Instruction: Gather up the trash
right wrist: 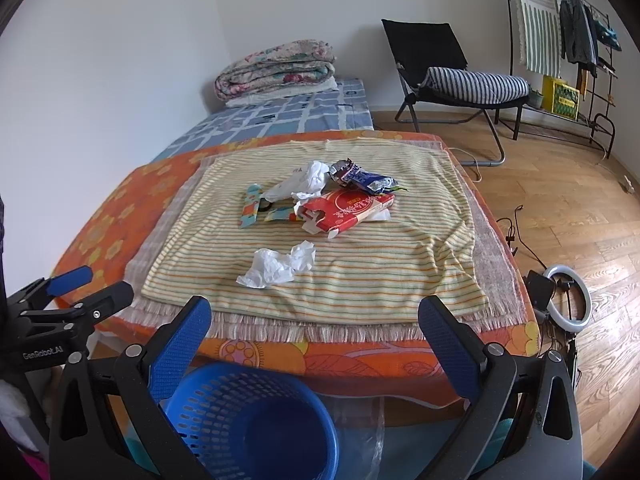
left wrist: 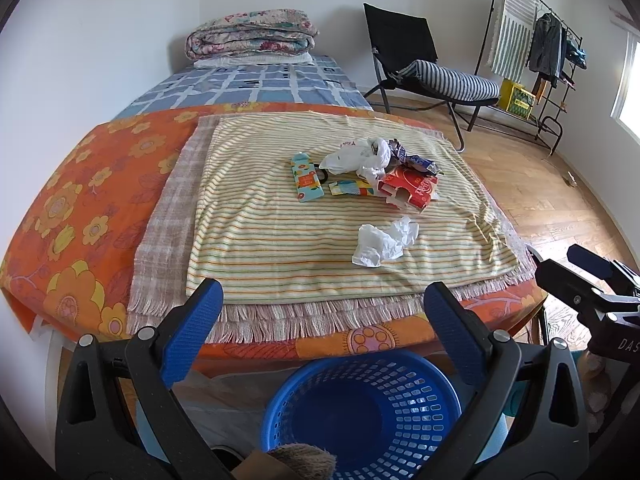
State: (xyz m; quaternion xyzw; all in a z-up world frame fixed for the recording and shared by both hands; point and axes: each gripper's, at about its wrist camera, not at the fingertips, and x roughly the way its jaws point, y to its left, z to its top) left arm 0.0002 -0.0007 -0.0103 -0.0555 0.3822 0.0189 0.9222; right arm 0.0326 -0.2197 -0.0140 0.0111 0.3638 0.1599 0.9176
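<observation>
A worktop (left wrist: pixel 72 216) draped in an orange flowered cloth is carrying a striped yellow towel (left wrist: pixel 280 240) in a room with a wooden floor; beyond it a bed (left wrist: pixel 248 88) is lying against the wall, with a black folding chair (left wrist: pixel 404 44) and a clothes rack (left wrist: pixel 532 40) off to the right.

The left hand-held gripper (left wrist: pixel 322 316) is hovering at the near edge of the worktop with its blue-padded jaws spread wide and nothing between them. The right hand-held gripper (right wrist: pixel 314 326) is hanging just beside it, likewise gaping wide and empty; the casing of the left one, seen from the right wrist, is reading "GenRobot.AI".

Ahead of both, a crumpled white tissue (left wrist: pixel 384 242) is lying nearest. Farther ahead a red carton (right wrist: pixel 346 210) with white writing too small to read is resting, torn open, touching a white plastic bag (left wrist: pixel 356 156), a blue snack wrapper (right wrist: pixel 362 180) and two colourful flat packets (left wrist: pixel 306 176). Below the fingers, a blue perforated basket (left wrist: pixel 360 412) is standing on the floor against the worktop.
</observation>
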